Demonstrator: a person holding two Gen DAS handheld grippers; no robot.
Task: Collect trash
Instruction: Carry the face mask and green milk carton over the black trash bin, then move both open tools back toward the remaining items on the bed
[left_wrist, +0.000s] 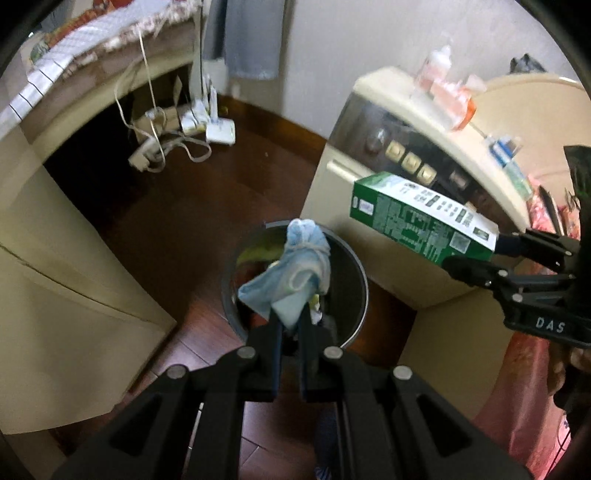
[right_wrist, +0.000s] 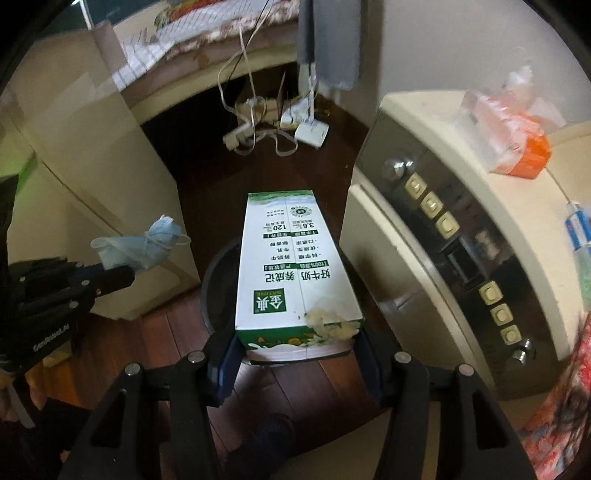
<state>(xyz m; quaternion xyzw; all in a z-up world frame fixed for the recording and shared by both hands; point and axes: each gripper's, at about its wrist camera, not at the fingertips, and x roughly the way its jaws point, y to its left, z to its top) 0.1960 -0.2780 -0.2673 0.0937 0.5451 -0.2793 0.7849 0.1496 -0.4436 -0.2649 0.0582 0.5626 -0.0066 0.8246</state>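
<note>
My left gripper (left_wrist: 290, 317) is shut on a crumpled blue face mask (left_wrist: 295, 269) and holds it right above the round dark trash bin (left_wrist: 354, 280), which has rubbish inside. My right gripper (right_wrist: 299, 343) is shut on a green and white milk carton (right_wrist: 291, 266), held level over the same bin (right_wrist: 218, 280). In the left wrist view the carton (left_wrist: 421, 218) hangs to the right of the bin, gripped by the right gripper (left_wrist: 484, 258). In the right wrist view the mask (right_wrist: 140, 245) and left gripper (right_wrist: 122, 275) are at the left.
A beige bedside cabinet with a metal button panel (left_wrist: 402, 155) stands right of the bin, with plastic wrappers (left_wrist: 447, 92) on top. A beige desk (left_wrist: 55, 258) stands to the left. Cables and a white power strip (left_wrist: 177, 140) lie on the dark wooden floor behind.
</note>
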